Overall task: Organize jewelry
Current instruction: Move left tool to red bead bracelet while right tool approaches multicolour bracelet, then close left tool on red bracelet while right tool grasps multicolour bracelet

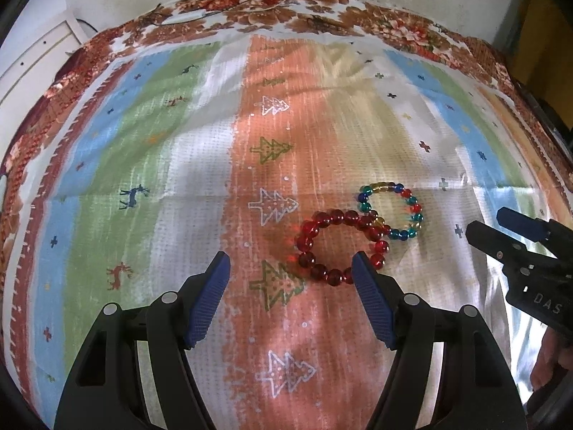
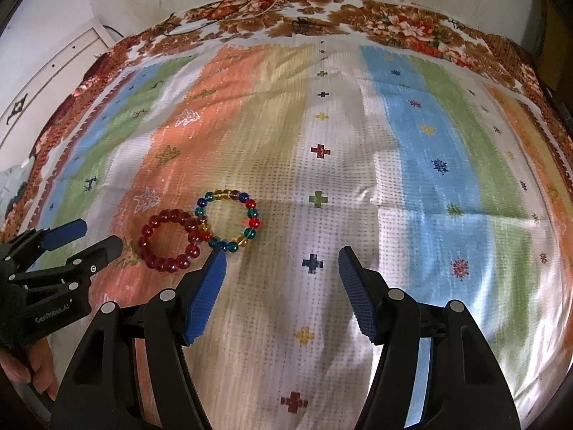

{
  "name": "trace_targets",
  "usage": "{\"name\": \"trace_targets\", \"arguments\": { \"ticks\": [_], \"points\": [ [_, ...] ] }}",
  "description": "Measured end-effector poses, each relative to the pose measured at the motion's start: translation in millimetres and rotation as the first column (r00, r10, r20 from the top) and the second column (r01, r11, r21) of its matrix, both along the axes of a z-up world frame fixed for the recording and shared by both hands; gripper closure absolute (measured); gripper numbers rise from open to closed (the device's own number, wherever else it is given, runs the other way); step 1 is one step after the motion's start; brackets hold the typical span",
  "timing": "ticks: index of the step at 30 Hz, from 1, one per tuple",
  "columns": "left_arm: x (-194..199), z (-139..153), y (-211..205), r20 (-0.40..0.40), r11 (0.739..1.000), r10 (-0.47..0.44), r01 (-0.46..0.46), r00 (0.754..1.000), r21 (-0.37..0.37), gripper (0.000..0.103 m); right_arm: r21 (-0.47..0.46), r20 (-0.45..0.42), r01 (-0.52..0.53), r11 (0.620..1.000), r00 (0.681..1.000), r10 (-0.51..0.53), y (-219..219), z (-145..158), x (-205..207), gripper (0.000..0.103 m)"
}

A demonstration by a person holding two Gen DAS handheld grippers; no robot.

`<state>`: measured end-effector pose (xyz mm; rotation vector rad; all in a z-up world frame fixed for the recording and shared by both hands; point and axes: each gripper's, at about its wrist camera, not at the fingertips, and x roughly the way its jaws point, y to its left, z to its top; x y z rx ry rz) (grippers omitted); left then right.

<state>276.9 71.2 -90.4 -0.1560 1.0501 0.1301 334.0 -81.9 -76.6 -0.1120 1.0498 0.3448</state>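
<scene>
Left tongs (image 1: 290,267) gape wide and empty above the striped patterned cloth (image 1: 200,165); right tongs (image 2: 283,261) likewise; between both pairs lies a red glass-bead bracelet (image 1: 340,245), overlapping a multicoloured bead bracelet (image 1: 392,211) just beyond.

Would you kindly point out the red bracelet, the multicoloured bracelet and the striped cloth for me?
red bracelet (image 1: 311,238): left wrist view, on a bead at its left side.
multicoloured bracelet (image 2: 253,223): right wrist view, on a red bead at its right side.
striped cloth (image 2: 412,114): right wrist view, on a bare blue stripe.
</scene>
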Motion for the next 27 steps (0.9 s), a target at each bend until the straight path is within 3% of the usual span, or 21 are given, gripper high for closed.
{"name": "trace_targets", "arguments": {
  "ticks": [3,27],
  "points": [
    [6,-4,3,-0.008,1.0,0.003,-0.003,1.0,-0.024,0.033,0.004,-0.015,0.003,1.0,1.0,-0.003,2,-6,6,0.038],
    [29,-31,8,-0.049,1.0,-0.01,0.011,0.999,0.021,0.033,-0.041,-0.054,0.006,0.999,0.999,-0.009,25,-42,45,0.038]
  ]
}}
